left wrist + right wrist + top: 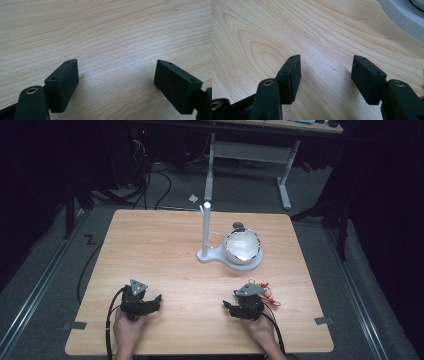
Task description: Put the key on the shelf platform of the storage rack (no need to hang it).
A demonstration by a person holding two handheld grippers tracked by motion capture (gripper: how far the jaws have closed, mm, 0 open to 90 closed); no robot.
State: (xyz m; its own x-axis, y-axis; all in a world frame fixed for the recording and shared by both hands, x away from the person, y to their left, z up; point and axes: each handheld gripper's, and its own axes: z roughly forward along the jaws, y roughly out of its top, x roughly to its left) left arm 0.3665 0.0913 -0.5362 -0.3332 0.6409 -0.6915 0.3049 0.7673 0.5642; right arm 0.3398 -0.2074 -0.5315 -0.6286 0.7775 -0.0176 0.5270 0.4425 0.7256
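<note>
Both grippers are held low over the near edge of the table (150,250), well short of the white stand (212,255) bearing a bowl (242,247). The left gripper (152,301) and right gripper (229,306) have fingers (62,85) spread, nothing between them. The stand's base (404,20) is cut off at the right gripper view's corner.

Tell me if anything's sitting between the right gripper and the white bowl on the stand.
Nothing visible does. Only bare table lies between the right gripper, whose jaws are open and empty, and the white bowl on the stand farther back.
</note>
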